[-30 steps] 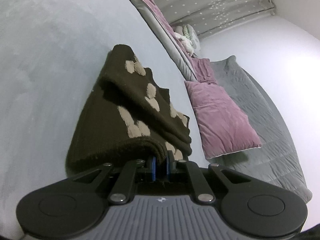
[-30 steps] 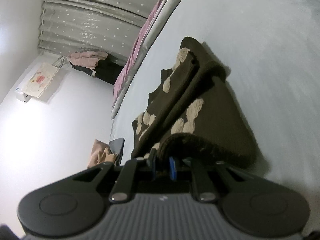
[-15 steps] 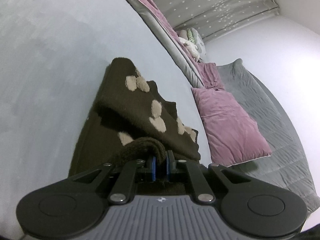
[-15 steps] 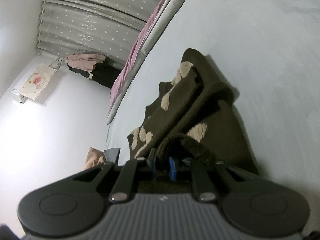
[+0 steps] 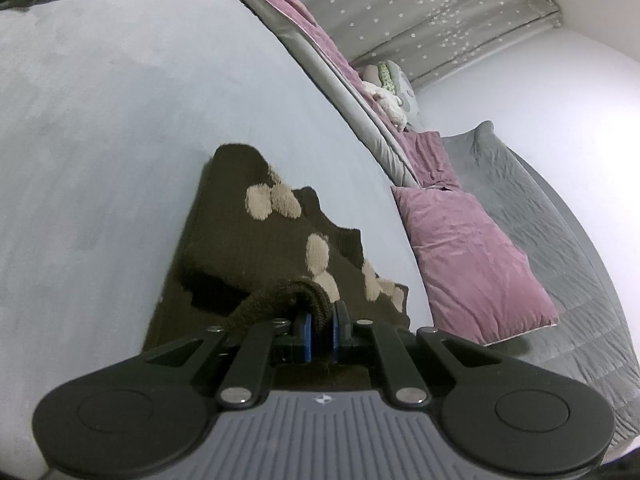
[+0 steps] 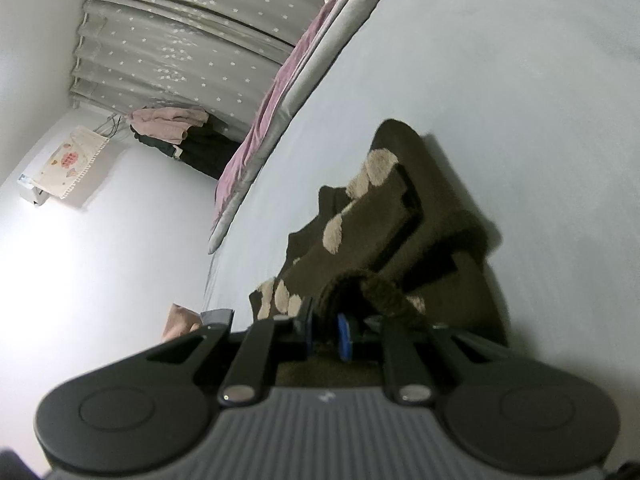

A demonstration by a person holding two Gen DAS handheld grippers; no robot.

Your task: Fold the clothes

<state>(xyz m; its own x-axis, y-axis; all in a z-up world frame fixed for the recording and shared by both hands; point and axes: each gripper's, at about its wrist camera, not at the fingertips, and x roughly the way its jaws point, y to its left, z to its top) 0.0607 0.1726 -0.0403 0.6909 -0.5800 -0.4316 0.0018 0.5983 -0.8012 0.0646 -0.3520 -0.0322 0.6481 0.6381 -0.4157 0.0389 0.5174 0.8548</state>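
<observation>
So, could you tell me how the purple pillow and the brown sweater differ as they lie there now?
The purple pillow is plain and smooth; the brown sweater is fuzzy with beige patches. The pillow lies untouched on the grey quilt; the sweater lies on the pale bed surface, its near edge pinched by the left gripper and right gripper. Both are soft fabric.

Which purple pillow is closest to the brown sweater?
The big flat purple pillow, lying just past the bed's edge beside the brown sweater. The crumpled purple one sits farther back.
</observation>
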